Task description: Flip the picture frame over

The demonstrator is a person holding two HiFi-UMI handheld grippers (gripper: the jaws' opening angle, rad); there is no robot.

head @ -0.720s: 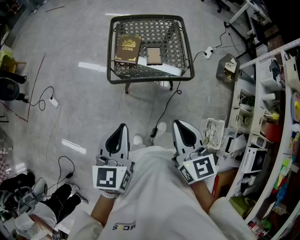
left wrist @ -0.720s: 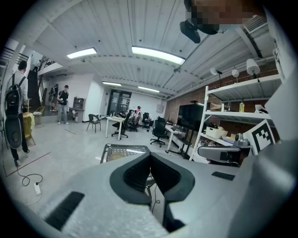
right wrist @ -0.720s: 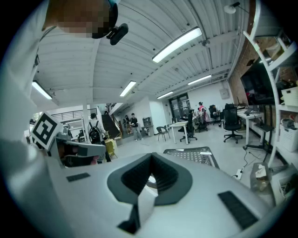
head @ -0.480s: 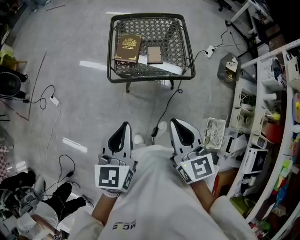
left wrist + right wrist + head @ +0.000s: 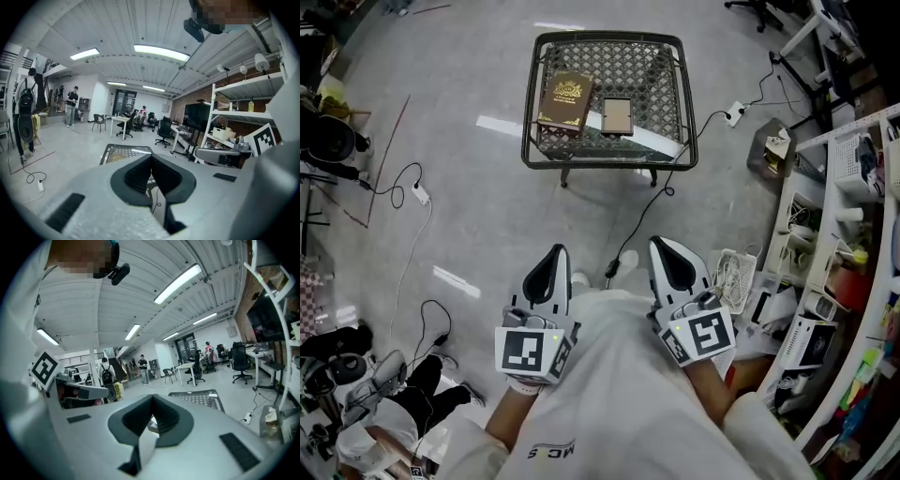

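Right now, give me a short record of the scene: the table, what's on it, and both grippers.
table: wire mesh table, on the floor ahead of the person
picture frame: flat on the table, right of the book, apart from it
book: brown, lying flat
left gripper: shut, empty, held close to the body
right gripper: shut, empty, held close to the body
task: frame not yet touched

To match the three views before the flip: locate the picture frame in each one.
Head view: picture frame upper centre, on the mesh table, right of the brown book.
Left gripper view: frame not distinguishable; mesh table just left of centre.
Right gripper view: frame not distinguishable; mesh table right of centre.
Shared landmark: the mesh table.
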